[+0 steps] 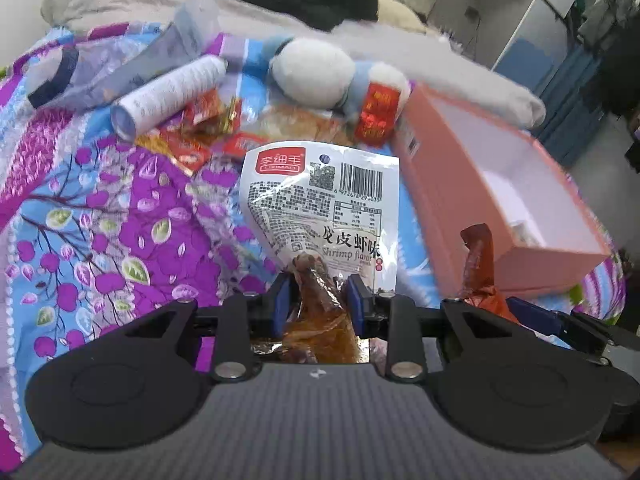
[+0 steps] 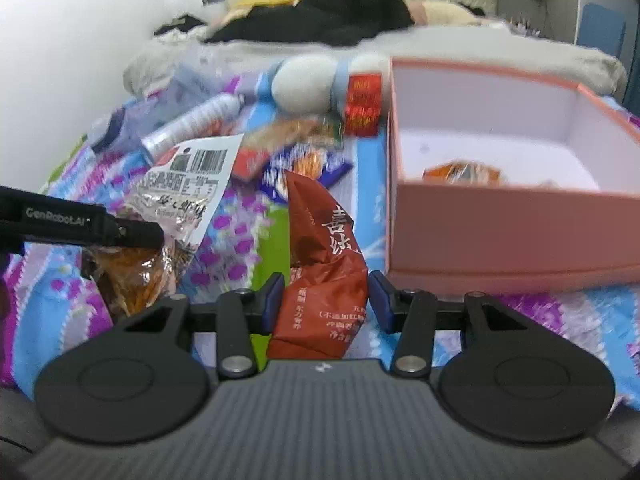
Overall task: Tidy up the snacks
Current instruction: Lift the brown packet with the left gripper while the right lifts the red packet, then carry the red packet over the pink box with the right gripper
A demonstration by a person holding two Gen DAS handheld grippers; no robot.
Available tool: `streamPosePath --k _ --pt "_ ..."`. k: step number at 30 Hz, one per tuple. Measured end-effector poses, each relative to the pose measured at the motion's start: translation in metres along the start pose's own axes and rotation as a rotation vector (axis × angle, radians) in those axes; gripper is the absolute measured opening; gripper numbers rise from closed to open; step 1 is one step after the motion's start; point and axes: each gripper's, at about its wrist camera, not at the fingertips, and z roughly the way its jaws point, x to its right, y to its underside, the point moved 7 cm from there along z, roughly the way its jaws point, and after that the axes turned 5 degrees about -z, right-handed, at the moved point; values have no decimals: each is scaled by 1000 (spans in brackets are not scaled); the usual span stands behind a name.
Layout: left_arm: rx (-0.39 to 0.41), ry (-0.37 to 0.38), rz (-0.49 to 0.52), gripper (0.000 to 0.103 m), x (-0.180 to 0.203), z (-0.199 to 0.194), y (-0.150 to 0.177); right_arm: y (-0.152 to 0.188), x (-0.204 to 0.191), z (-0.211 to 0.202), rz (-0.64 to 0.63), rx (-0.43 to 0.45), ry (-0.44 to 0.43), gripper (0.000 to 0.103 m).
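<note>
So on the left wrist cam, my left gripper had its fingers pinched most of the way in on the bottom of the shrimp flavor packet, which hung over the floral bedspread, with the pink box just off to the right. My take was to keep that pinch steady and swing it over the box wall before letting go, since the film looked slippery. On the right wrist cam, the right gripper had its fingers about half closed around the red-brown snack bag, with the box just beside it on the right and one orange packet already inside. Same plan there: clear the near wall first. Hard to tell stuff: the pile of small snacks behind was blurred, the box's far corner was cut off, and I couldn't see how firmly the right fingers really bit.
</note>
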Motion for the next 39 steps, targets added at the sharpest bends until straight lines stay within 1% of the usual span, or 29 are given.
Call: streamPosePath --k 5,11,15,20,27,31,33,37,39 --pt "47 31 -1 35 18 -26 -15 -20 8 -27 19 62 13 49" --pt "97 71 23 35 45 -50 -34 -41 20 -55 36 131 35 49" --pt "119 101 30 34 61 -57 -44 -52 32 -69 41 170 54 49" --pt "116 132 57 34 86 -52 -50 -51 48 -77 58 190 85 49" --pt "95 178 90 34 122 -24 -60 -52 83 -76 88 202 143 49" --pt "73 204 115 34 149 4 -66 -57 108 -70 105 207 180 49" --pt "70 209 138 31 164 19 -72 -61 121 -65 112 210 195 49" --pt "55 226 166 30 192 47 -84 -67 148 -55 135 219 218 49" --pt "46 212 189 29 204 64 -88 -70 162 -47 152 222 234 49"
